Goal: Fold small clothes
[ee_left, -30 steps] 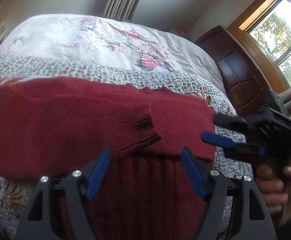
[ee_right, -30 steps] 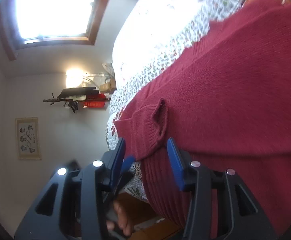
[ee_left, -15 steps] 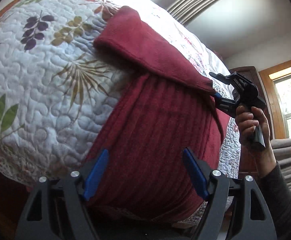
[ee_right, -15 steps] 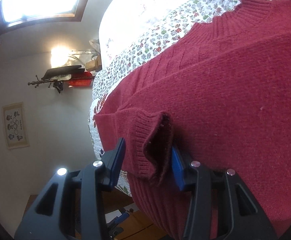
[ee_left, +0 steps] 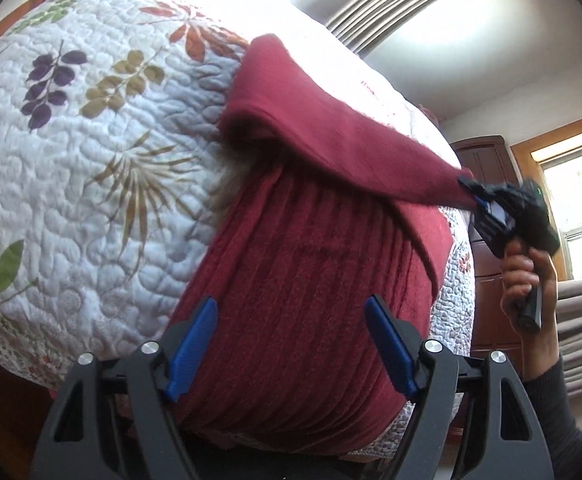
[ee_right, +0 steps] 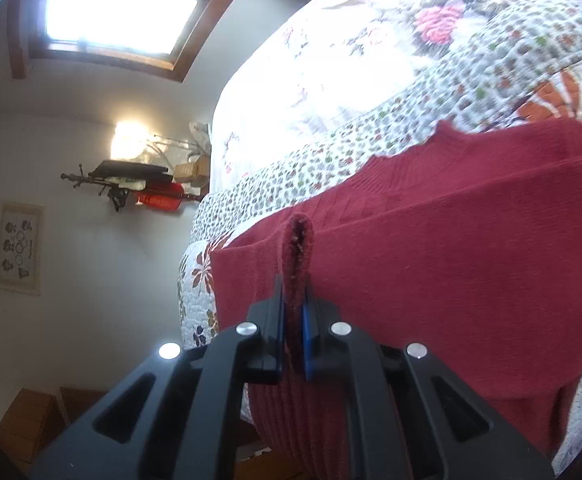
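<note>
Currently on my feeds, item by item.

Item one: red knitted sweater (ee_left: 303,320), lying on a quilted floral bedspread (ee_left: 91,160). In the left wrist view its ribbed lower part fills the centre and bottom of the frame and hangs over the bed's edge. A folded upper part (ee_left: 331,136) crosses from the upper middle toward the right edge.

Item two: my left gripper (ee_left: 291,352), bottom centre of its own frame. Blue-padded fingers (ee_left: 195,340) stand wide apart, either side of the ribbed knit, gripping nothing.

Item three: my right gripper (ee_right: 293,320), lower centre of the right wrist view. Its two fingers are pressed together on the sweater's ribbed cuff (ee_right: 299,256), which stands up between them as a narrow loop. In the left wrist view this same gripper (ee_left: 479,198) sits at the right edge, pinching the end of the folded part, which runs taut to it. A hand (ee_left: 531,280) with a dark sleeve (ee_left: 559,412) holds its grip below.

Item four: surroundings. Right wrist view: bright window (ee_right: 123,4) upper left, lit lamp (ee_right: 129,144) on the wall side, coat rack (ee_right: 123,184) with a red item, framed picture (ee_right: 19,248) at the left edge. Left wrist view: dark wooden cabinet (ee_left: 487,160) and window (ee_left: 575,200) at right, curtain folds (ee_left: 403,0) at top.
</note>
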{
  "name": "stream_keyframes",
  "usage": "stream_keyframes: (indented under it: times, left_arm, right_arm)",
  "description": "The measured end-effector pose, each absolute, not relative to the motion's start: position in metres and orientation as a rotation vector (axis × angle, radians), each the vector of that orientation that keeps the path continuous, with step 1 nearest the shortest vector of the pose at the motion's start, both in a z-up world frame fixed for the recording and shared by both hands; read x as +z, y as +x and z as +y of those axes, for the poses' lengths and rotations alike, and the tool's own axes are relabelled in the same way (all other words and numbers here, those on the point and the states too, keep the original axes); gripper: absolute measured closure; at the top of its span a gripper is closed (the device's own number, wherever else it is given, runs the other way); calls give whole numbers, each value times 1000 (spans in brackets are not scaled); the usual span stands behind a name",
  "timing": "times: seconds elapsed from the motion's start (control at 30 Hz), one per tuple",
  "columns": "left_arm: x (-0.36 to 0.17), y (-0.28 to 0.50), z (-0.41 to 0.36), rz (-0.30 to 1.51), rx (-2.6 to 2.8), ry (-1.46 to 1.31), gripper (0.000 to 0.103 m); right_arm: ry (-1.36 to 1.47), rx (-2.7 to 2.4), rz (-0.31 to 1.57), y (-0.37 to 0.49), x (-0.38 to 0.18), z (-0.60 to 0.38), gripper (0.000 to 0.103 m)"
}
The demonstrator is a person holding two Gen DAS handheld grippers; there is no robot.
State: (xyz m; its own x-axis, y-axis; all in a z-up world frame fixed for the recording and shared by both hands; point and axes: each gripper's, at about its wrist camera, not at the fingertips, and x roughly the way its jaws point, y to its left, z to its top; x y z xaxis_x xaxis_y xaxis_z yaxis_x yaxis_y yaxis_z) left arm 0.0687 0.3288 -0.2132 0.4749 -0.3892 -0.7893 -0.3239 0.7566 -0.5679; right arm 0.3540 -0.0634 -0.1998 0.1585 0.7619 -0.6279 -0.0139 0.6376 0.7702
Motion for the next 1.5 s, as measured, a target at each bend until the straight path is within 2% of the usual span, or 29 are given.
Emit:
stream_keyframes:
  times: [0.17, 0.43, 0.6, 0.83, 0.9, 0.97, 1.0, 1.37, 1.4, 1.43, 1.5]
  left_arm:
    - [-212, 92, 340, 1074, -73, -806, 26]
    - [-200, 160, 362, 977, -167, -903, 26]
    - [-204, 213, 376, 965, -213, -996, 26]
    - [-207, 257, 359, 998, -286, -972, 23]
    - [-217, 264, 352, 1036, -290, -967, 23]
    - [-226, 264, 347, 1058, -290, -964, 23]
    - [-227, 264, 345, 1060, -294, -959, 23]
    - [-231, 274, 334, 1085, -297, -913, 23]
    - [-232, 276, 332, 1093, -299, -907, 23]
    - [-234, 277, 330, 1101, -299, -901, 23]
    - [-237, 277, 326, 1110, -300, -895, 23]
  right_arm:
    - [755, 526, 1263, 347, -199, -133, 97]
    - [819, 388, 1275, 334, -244, -206, 97]
    - [843, 326, 1293, 332, -271, -228, 97]
    - [859, 329, 1293, 326, -283, -246, 97]
    - [876, 341, 1312, 324, -288, -246, 91]
    - [913, 326, 1294, 322, -288, -255, 72]
    - [926, 314, 1279, 319, -288, -261, 69]
    - [891, 277, 1321, 313, -304, -267, 64]
    - [881, 285, 1330, 313, -305, -265, 68]
    - [866, 292, 1331, 312, -305, -262, 94]
    - [847, 283, 1313, 311, -301, -263, 98]
